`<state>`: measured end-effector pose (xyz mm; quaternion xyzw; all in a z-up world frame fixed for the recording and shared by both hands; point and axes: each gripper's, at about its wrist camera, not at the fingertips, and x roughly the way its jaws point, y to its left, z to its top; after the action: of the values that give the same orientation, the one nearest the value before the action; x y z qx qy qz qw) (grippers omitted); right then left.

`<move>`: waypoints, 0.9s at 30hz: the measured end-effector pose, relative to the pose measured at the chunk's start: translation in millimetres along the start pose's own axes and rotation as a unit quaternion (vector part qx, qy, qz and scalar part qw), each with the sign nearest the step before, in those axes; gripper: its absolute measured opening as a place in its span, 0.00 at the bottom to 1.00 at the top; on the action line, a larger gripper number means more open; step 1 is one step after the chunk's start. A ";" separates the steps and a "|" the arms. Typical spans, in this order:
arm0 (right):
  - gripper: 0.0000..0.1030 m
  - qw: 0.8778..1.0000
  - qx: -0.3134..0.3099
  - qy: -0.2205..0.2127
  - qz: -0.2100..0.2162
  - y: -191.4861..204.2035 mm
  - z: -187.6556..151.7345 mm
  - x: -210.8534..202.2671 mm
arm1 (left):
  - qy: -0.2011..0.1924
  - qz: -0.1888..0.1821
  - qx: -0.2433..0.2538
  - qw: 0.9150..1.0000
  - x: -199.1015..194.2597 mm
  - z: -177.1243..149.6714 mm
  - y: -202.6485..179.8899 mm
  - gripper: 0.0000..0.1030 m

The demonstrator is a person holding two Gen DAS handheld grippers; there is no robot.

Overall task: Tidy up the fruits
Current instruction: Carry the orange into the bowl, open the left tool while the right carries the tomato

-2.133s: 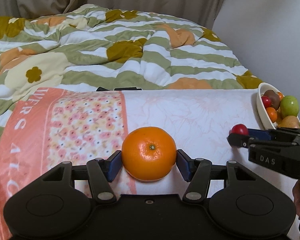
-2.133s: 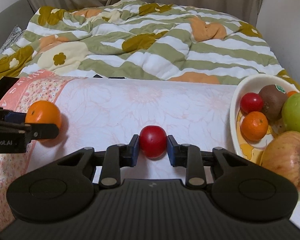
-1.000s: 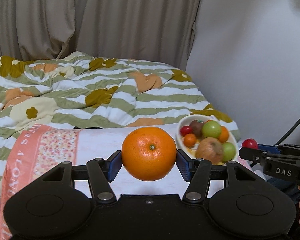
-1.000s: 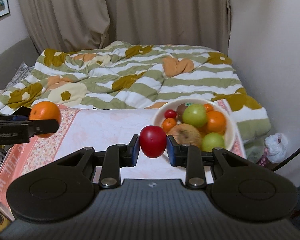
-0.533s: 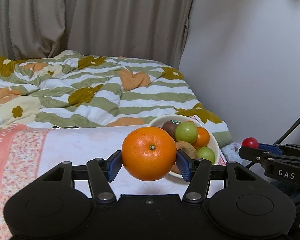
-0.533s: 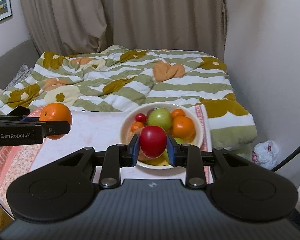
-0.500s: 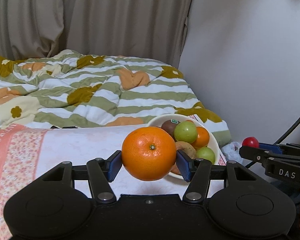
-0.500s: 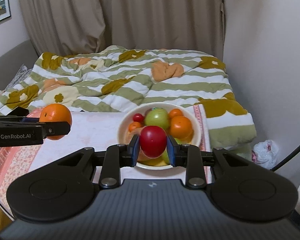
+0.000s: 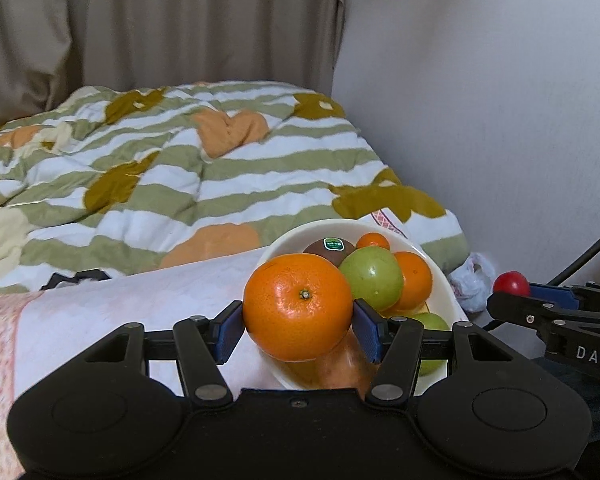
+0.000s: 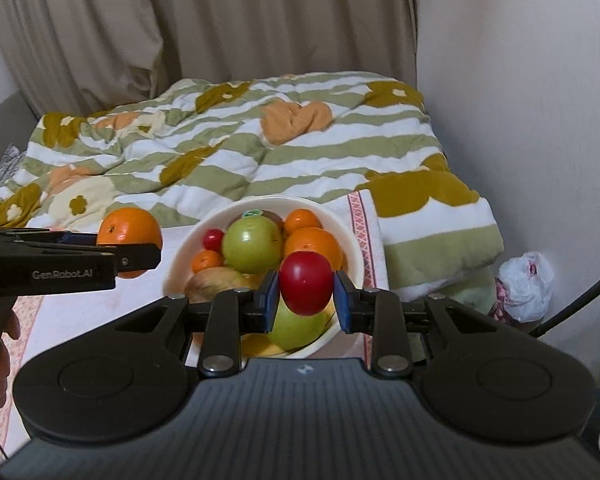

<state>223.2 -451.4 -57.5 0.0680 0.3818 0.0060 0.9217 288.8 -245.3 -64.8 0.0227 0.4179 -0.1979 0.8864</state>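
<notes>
Left wrist view shows your left tool (image 9: 298, 320) clenched on a large orange (image 9: 298, 307), held in the air in front of the white bowl (image 9: 444, 280), which sits at about one o'clock from the fruit. Your right tool (image 10: 306, 294) grips a small red fruit (image 10: 306, 288), perhaps a tomato or plum, poised over the bowl's near half.

The bowl already holds a heap: a green apple (image 10: 252, 245), a stickered kiwi (image 9: 329, 249), several small oranges, a small red fruit (image 10: 213, 239), and a brownish fruit partly hidden behind the tools. Judging from this, most sorting is done; what remains is dropping these two pieces in. No loose fruit shows on the cloth-covered desk (image 9: 140, 300).

Room is tight: the pile is heaped, so a dropped fruit could roll off. Your two tools are close together, so mind them crowding. At twelve o'clock lies the striped quilt (image 10: 240, 160); a plastic bag (image 10: 526, 284) sits at three o'clock by the wall.
</notes>
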 end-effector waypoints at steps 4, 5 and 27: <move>0.43 1.000 0.013 0.013 -0.005 -6.3 4.9 19.9 | 0.016 -0.001 0.017 1.000 25.8 8.3 -0.5 0.61; 0.43 1.000 0.014 0.015 -0.006 -6.9 5.8 23.5 | 0.021 0.000 0.019 1.000 31.3 9.1 -0.3 0.61; 0.43 0.999 0.026 0.035 -0.010 -8.8 8.2 52.6 | 0.014 -0.005 0.049 0.999 41.4 7.6 1.5 0.89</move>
<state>265.9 -457.8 -89.9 0.0879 0.4142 -0.0110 0.9059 318.7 -259.2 -91.1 0.0672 0.4204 -0.2225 0.8771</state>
